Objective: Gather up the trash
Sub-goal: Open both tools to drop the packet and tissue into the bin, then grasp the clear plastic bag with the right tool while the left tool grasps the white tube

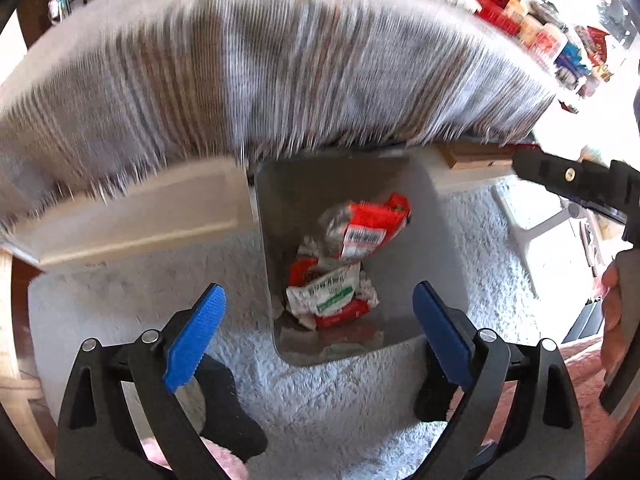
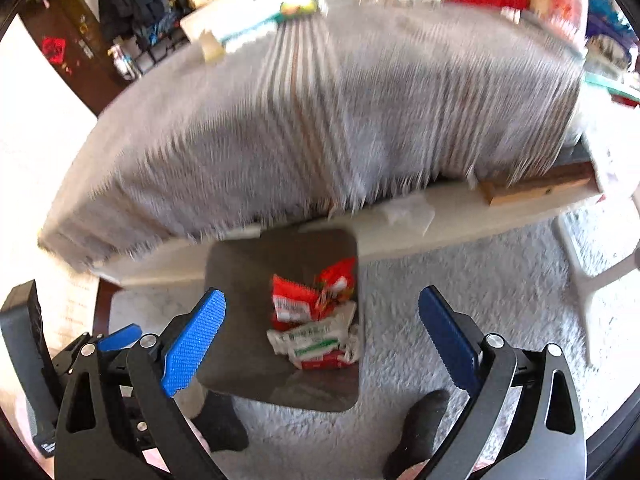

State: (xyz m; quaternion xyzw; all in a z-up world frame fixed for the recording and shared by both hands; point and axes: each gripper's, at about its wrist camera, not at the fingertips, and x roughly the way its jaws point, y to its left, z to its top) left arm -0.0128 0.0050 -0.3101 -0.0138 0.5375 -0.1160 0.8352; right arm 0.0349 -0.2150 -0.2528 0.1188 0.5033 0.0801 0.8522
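Both grippers hang over a grey bin (image 1: 432, 220) on the pale shaggy rug (image 1: 340, 408), just below the blurred worktop (image 1: 240, 80) edge. The left gripper (image 1: 316, 332) and right gripper (image 2: 322, 336) stand wide apart, holding nothing. Crumpled red and white wrappers (image 1: 340, 276), possibly snack packets, lie inside the bin.

both my views are bright with daylight, blown out white at the right and left edges. the grey cloth (image 1: 280, 64) smears into streaks from motion blur; fisheye bends everything, corners black.
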